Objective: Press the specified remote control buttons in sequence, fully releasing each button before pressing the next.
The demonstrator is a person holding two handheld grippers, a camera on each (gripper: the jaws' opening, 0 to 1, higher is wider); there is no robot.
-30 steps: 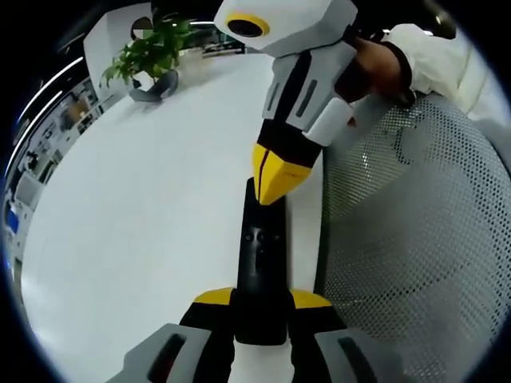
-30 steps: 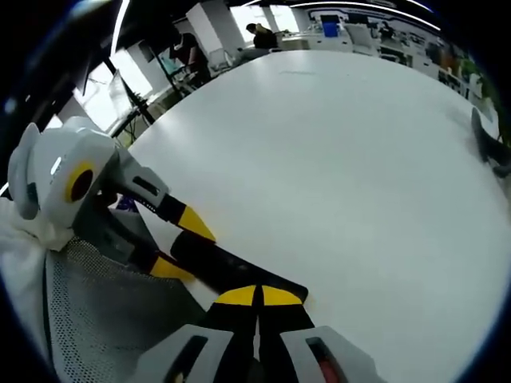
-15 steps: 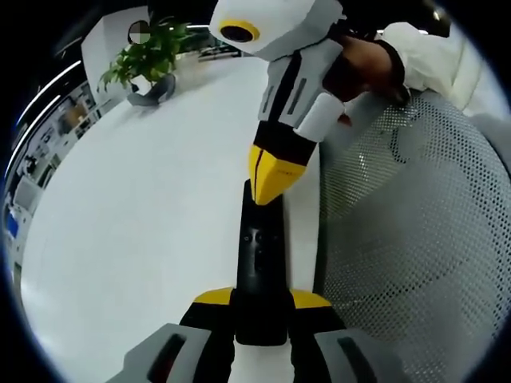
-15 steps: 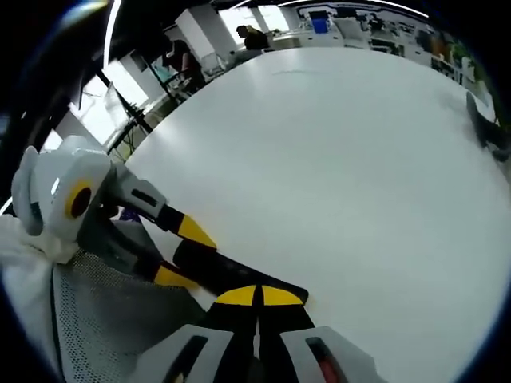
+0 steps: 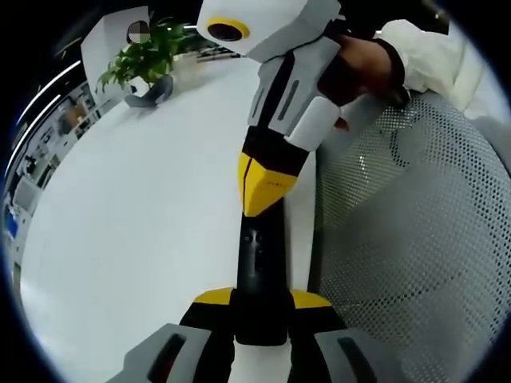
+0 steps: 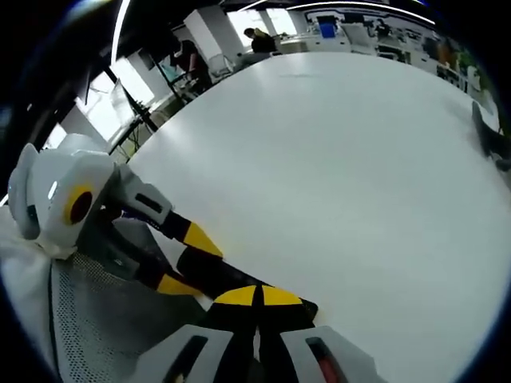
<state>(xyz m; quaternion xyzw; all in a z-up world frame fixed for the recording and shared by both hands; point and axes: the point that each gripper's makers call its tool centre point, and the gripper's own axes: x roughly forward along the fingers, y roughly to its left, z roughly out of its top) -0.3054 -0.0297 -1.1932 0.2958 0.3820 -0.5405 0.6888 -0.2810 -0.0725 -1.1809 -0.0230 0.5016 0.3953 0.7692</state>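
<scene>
Left gripper view: my left gripper (image 5: 259, 307) clamps remote (image 5: 259, 263) | right gripper (image 5: 259, 187) closed, tip at 12 o'clock end | risk: skids off-button, remote twists, no full release

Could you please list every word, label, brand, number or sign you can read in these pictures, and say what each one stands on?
None can be read.
Black remote control: its buttons show as small dark marks, any print too small and blurred to read.
Left gripper and right gripper: white, black and yellow surfaces, no lettering visible.
Far end of the room in the right gripper view: blue and bright shapes, too small to tell whether they carry text.
</scene>
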